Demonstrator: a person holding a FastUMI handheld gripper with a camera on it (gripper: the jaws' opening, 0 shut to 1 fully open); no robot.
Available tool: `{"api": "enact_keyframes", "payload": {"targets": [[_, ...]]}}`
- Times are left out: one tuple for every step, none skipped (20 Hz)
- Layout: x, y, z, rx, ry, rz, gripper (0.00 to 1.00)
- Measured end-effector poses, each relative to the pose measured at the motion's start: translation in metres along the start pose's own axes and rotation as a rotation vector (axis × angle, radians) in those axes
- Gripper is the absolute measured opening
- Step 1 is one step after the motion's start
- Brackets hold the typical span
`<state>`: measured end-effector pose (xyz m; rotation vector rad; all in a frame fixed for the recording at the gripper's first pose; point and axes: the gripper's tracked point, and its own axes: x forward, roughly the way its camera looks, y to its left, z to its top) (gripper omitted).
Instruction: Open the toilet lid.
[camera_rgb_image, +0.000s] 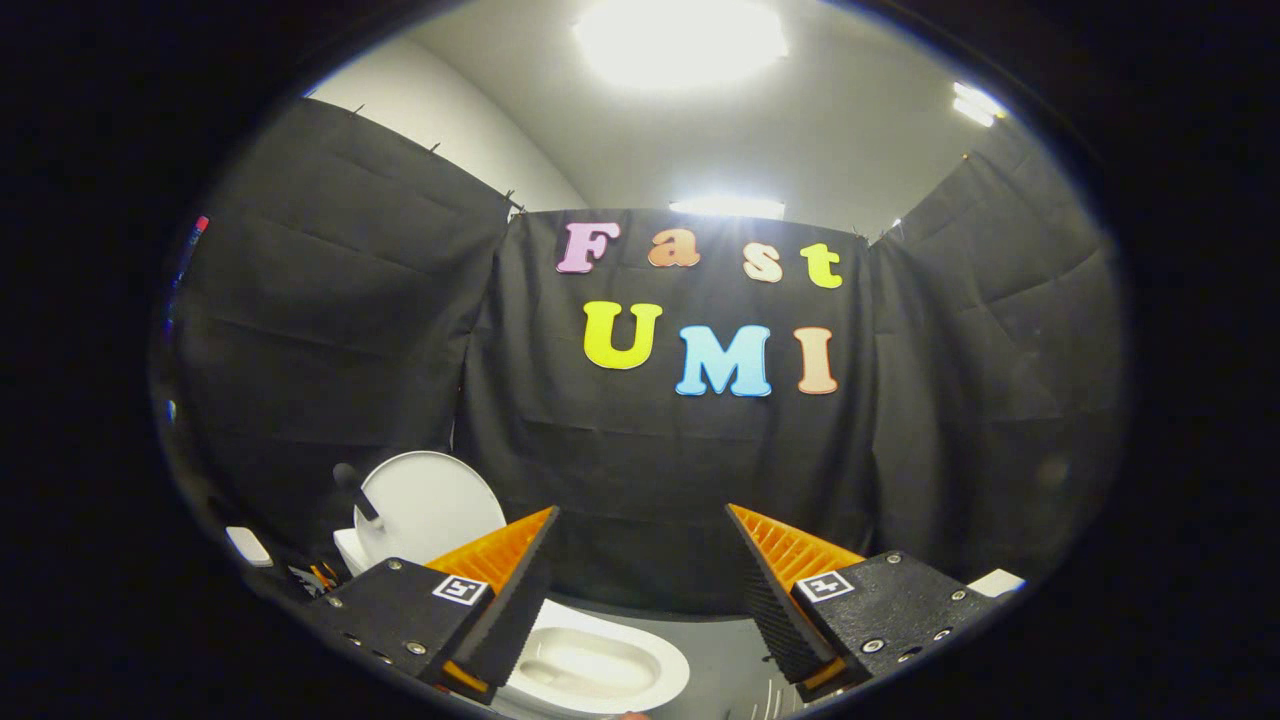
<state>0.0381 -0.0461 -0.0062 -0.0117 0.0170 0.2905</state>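
Observation:
A white toilet stands low beneath my fingers. Its round lid (425, 505) is raised upright, leaning back toward the black cloth wall, beyond my left finger. The oval seat and bowl (600, 665) lie uncovered below, partly hidden by the left finger (500, 580). My gripper (641, 511) is open, its two fingers wide apart with nothing between them, held above and slightly right of the bowl. The fingers touch neither the lid nor the seat.
A dark handle (355, 490) sticks up beside the lid. A small white object (247, 545) sits further left, and another white object (995, 580) lies beyond the right finger. Grey floor (730, 660) shows right of the bowl. Black cloth walls close in on three sides.

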Motion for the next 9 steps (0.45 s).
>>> {"api": "enact_keyframes", "payload": {"targets": [[-0.001,-0.005,-0.001,0.009,0.003,-0.013,0.96],[-0.002,-0.009,0.001,0.031,0.000,-0.016,0.96],[-0.002,-0.009,0.002,0.055,-0.003,-0.012,0.96],[-0.002,-0.010,0.003,0.076,-0.006,-0.012,0.96],[-0.001,-0.014,0.003,0.090,-0.005,-0.011,0.96],[-0.001,-0.016,0.003,0.096,-0.002,-0.008,0.96],[-0.002,-0.018,0.004,0.094,-0.004,-0.008,0.96],[-0.002,-0.021,0.005,0.090,-0.006,-0.009,0.96],[-0.002,-0.022,0.005,0.088,-0.006,-0.011,0.96]]}}
